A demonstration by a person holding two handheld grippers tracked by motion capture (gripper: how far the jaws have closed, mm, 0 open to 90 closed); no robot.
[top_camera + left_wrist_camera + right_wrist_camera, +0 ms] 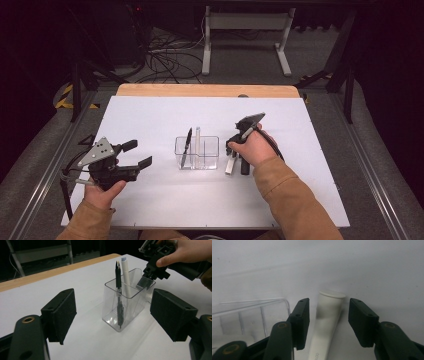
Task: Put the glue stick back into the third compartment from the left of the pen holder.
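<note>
Right tongs (325,322) straddle the white pen (327,322), pads clear of it, jaws parted. The pen lies flat on the worktop (150,200), centre-right in the high view beside the clear holder (197,152), its long axis running between the jaws. Left tongs (136,154) sit released, well apart.

Clear holder (197,152) just beside the white pen (230,165); table (150,115) elsewhere open.

Tan sleeves; each black hand-held gripper (134,153) has foam-padded jaws, brass-ringed screws, a grey three-cornered plate.
</note>
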